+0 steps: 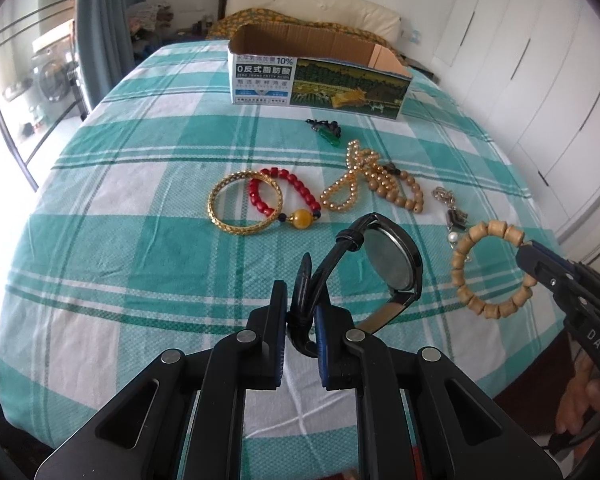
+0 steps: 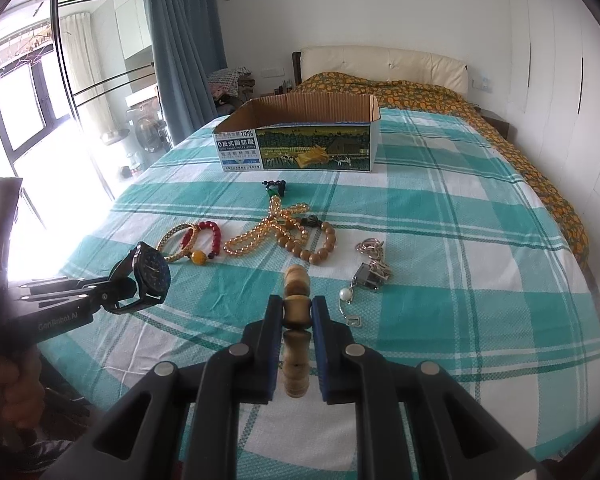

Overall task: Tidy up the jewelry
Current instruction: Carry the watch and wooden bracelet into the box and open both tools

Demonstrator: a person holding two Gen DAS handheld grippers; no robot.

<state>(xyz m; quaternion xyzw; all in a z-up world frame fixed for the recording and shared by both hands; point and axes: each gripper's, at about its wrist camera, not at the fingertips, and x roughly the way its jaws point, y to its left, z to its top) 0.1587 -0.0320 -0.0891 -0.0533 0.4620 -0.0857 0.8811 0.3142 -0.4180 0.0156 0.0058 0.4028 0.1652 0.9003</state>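
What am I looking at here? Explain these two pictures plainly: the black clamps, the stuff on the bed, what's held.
No robot: a person holds two hand-held clamps, each with a camera looking along its fingers. The left gripper is shut on the strap of a black watch. The right gripper is shut on a wooden bead bracelet. On the checked bedsheet lie a gold bangle, a red bead bracelet, amber beads, brown beads and a silver chain. Beyond stands an open cardboard box.

the watch (image 1: 396,260) clamped in the left gripper (image 1: 302,312) has a glossy black strap and a smooth metal back. the bracelet (image 2: 296,320) in the right gripper (image 2: 298,320) looks like matt wood. ahead, a woven cloth sheet (image 1: 140,240) and a cardboard box (image 1: 320,76).
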